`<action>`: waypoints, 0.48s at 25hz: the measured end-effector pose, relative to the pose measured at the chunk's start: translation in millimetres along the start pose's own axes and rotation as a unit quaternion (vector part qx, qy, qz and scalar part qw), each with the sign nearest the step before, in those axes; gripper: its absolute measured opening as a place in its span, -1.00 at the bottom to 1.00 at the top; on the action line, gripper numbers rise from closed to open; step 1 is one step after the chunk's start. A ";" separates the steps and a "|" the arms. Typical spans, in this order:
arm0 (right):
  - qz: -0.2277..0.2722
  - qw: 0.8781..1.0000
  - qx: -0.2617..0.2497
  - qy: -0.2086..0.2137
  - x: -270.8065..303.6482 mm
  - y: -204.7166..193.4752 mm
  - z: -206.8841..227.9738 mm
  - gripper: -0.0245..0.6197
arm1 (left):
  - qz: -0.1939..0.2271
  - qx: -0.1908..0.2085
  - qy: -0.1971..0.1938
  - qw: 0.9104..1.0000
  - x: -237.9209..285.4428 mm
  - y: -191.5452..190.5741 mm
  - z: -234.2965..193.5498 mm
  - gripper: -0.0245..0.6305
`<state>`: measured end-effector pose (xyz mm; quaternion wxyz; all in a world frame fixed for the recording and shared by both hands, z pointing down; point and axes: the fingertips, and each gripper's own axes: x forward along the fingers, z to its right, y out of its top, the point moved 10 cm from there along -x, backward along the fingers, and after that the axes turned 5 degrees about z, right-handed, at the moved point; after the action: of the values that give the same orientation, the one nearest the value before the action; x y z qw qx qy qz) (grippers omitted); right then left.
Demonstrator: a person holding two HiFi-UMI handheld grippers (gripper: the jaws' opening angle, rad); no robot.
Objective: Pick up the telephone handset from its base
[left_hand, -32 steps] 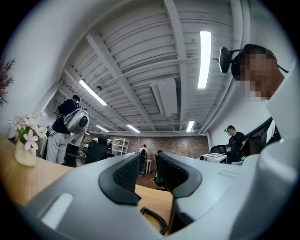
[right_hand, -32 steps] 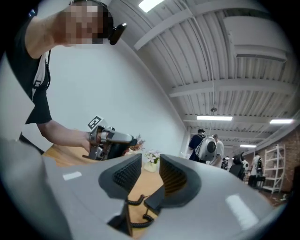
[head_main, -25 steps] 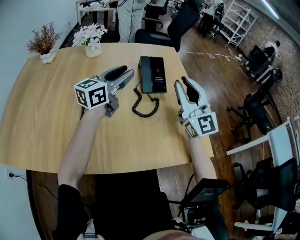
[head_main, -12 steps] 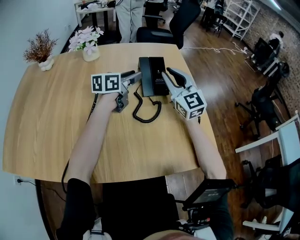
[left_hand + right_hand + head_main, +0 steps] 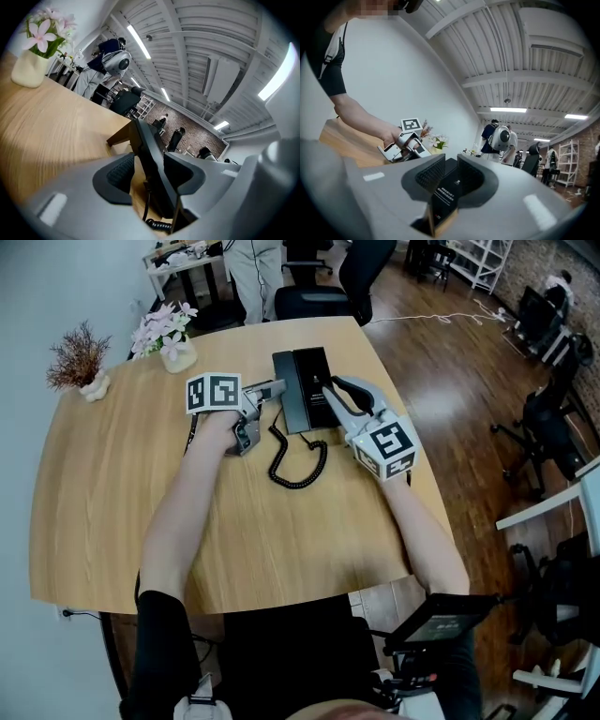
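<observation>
A black telephone lies at the far middle of the wooden table (image 5: 112,502). Its handset (image 5: 287,390) rests on the left side of the base (image 5: 317,381), and a coiled cord (image 5: 300,463) loops toward me. My left gripper (image 5: 274,388) stands open at the phone's left edge. In the left gripper view the handset (image 5: 149,150) lies between the wide jaws of that gripper (image 5: 150,171), with bare wood showing beside the left pad. My right gripper (image 5: 330,388) comes from the right. The base's printed panel (image 5: 446,194) fills the narrow gap of this gripper (image 5: 449,176), and the pads look pressed on it.
A vase of pink flowers (image 5: 167,334) and a small pot of dried twigs (image 5: 80,357) stand at the far left of the table. An office chair (image 5: 323,292) sits behind the far edge. The table's right edge drops off close to the phone.
Both grippers moved forward from the middle of the table to the phone, one on each side. The left gripper rolled over and its jaws spread wider; the right jaws narrowed.
</observation>
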<state>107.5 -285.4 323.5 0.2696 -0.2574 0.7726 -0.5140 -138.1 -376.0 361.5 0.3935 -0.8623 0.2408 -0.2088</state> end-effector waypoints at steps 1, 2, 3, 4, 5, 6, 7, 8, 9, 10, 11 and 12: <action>0.000 1.000 0.000 0.001 -0.4 0.8 -0.2 -0.70 | -0.009 -0.005 0.000 1.000 2.1 0.4 0.0 -0.36; 0.001 1.000 0.000 0.004 -0.9 1.7 -0.7 -0.70 | -0.015 -0.011 -0.002 1.000 3.9 0.4 0.0 -0.36; 0.000 1.000 -0.002 0.006 -1.2 2.4 -1.6 -0.70 | -0.018 -0.018 -0.005 1.000 5.5 0.2 -0.2 -0.36; 0.000 1.000 -0.005 0.009 -1.3 2.9 -2.7 -0.70 | -0.019 -0.024 -0.007 1.000 7.0 0.1 -0.5 -0.36; -0.001 1.000 -0.008 0.011 -1.2 3.1 -3.7 -0.70 | -0.019 -0.028 -0.007 0.999 8.2 0.4 -1.0 -0.36; -0.002 1.000 -0.012 0.012 -1.1 3.5 -4.8 -0.70 | -0.019 -0.031 -0.005 0.999 8.9 1.1 -1.9 -0.36; -0.003 1.000 -0.016 0.013 -0.9 4.0 -5.9 -0.70 | -0.020 -0.032 -0.002 0.999 8.9 1.9 -3.1 -0.36; -0.005 1.000 -0.020 0.014 -0.9 4.5 -7.0 -0.70 | -0.021 -0.033 0.001 0.999 8.4 2.4 -4.1 -0.37; -0.007 1.000 -0.023 0.015 -1.1 5.0 -7.8 -0.70 | -0.023 -0.035 0.002 0.999 7.5 2.2 -4.6 -0.41; -0.009 1.000 -0.026 0.015 -1.6 5.4 -8.5 -0.70 | -0.025 -0.036 0.000 0.999 6.5 1.4 -4.2 -0.44; -0.010 0.999 -0.028 0.016 -2.1 5.7 -8.8 -0.70 | -0.027 -0.039 -0.005 0.999 5.6 0.0 -3.2 -0.47; -0.011 0.999 -0.029 0.016 -2.4 5.9 -8.6 -0.70 | -0.028 -0.042 -0.012 0.999 5.1 -1.6 -2.3 -0.56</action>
<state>102.7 -276.1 321.2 0.2436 -0.2652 0.7884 -0.4988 -134.9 -379.4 365.0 0.3539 -0.8870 0.2205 -0.1985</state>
